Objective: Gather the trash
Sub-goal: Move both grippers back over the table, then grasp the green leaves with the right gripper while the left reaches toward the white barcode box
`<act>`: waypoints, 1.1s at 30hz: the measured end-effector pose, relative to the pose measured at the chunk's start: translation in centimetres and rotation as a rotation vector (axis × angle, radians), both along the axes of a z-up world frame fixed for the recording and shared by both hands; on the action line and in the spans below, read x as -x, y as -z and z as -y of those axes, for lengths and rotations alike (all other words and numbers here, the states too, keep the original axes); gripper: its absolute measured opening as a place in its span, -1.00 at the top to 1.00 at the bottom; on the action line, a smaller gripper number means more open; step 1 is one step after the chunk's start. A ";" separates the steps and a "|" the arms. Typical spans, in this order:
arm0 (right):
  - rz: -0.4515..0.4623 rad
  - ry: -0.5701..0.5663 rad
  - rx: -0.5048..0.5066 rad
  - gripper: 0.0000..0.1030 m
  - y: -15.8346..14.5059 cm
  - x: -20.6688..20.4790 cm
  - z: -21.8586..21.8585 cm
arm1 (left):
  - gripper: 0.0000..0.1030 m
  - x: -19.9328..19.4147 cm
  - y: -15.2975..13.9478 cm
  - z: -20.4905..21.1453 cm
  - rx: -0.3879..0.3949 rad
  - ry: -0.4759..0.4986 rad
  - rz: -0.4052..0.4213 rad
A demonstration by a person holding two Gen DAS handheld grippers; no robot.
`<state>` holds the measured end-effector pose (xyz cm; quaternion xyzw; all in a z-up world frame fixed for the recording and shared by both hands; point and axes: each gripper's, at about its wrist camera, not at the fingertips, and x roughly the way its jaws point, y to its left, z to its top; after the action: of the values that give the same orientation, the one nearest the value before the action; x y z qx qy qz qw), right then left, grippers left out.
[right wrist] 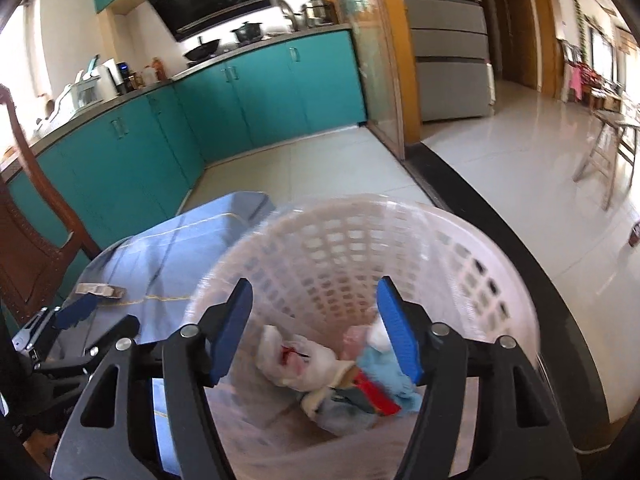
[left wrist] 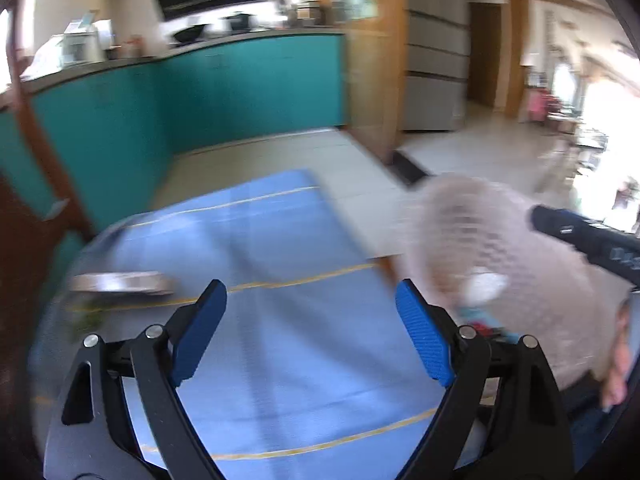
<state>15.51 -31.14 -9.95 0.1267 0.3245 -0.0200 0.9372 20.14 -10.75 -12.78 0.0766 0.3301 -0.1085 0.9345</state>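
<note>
Here the left gripper (left wrist: 311, 330) hangs over the table draped in a blue cloth with thin yellow lines (left wrist: 280, 232), its blue-padded jaws spread wide with nothing between them. Below and ahead of it the cloth is bare out to the far edge, where pale floor tiles (left wrist: 280, 152) run to the teal kitchen cabinets (left wrist: 240, 80). Toward the table's left edge lies a flat, blurred silvery-tan piece of trash (left wrist: 120, 282), with a smear of green (left wrist: 86, 320) just on the near side of it.

The right gripper (right wrist: 314, 330) is poised above the mouth of the pale pink perforated plastic basket (right wrist: 460, 248), jaws apart and holding nothing. The basket sits just off the table's right edge; whether it touches the cloth is not clear. At its bottom lies crumpled trash (right wrist: 320, 364): white wrappers, light blue scraps, a red piece. To the right of the basket the glossy floor (right wrist: 520, 152) lies open.
</note>
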 end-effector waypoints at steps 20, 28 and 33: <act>-0.194 -0.692 -0.156 -0.02 5.7 -11.5 -31.3 | 0.16 4.5 -8.6 -20.4 0.199 -0.486 0.337; -0.183 -0.659 -0.136 0.07 7.6 -14.0 -35.7 | 0.04 3.7 -8.1 -21.8 0.239 -0.495 0.304; -0.194 -0.687 -0.147 0.92 7.9 -14.2 -35.6 | 0.02 3.1 -7.5 -21.7 0.239 -0.487 0.281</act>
<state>29.70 4.51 -17.83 0.0749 0.4362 0.3075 0.8424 17.05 10.90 -5.23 -0.1011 0.1913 0.0925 0.9719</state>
